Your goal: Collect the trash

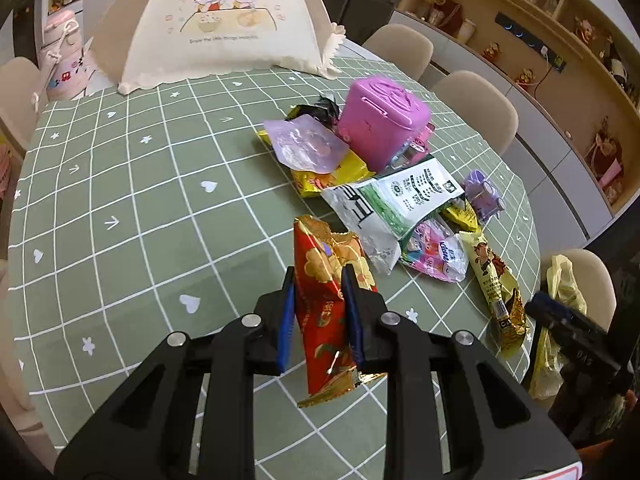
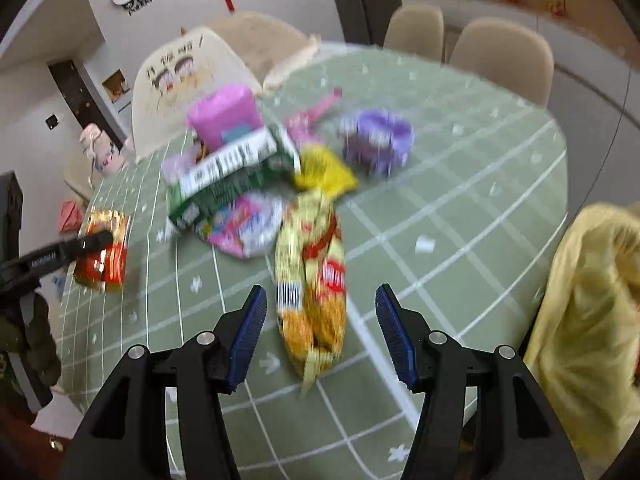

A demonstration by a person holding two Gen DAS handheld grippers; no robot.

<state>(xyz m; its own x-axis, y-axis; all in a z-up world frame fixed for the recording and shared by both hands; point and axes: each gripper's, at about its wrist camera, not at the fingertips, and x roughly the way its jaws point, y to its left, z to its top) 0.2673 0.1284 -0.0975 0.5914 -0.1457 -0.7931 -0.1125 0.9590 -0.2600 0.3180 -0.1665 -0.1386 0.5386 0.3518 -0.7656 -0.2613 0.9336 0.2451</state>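
My left gripper (image 1: 318, 284) is shut on a red and gold snack wrapper (image 1: 326, 304) and holds it above the green checked tablecloth (image 1: 140, 200). The same wrapper shows in the right wrist view (image 2: 104, 252). My right gripper (image 2: 320, 312) is open, its jaws either side of a yellow snack wrapper (image 2: 312, 280) lying on the cloth. A pile of wrappers lies beyond: a green and white bag (image 1: 396, 200), a pink packet (image 1: 432, 252), a purple pouch (image 1: 304, 144). A yellow plastic bag (image 2: 592, 312) hangs at the table's right edge.
A pink lidded bin (image 1: 380, 120) and a small purple toy car (image 1: 482, 194) stand by the pile. A folding food cover (image 1: 224, 24) sits at the far side. A pink flask (image 1: 64, 60) stands far left. Beige chairs (image 1: 476, 104) ring the table.
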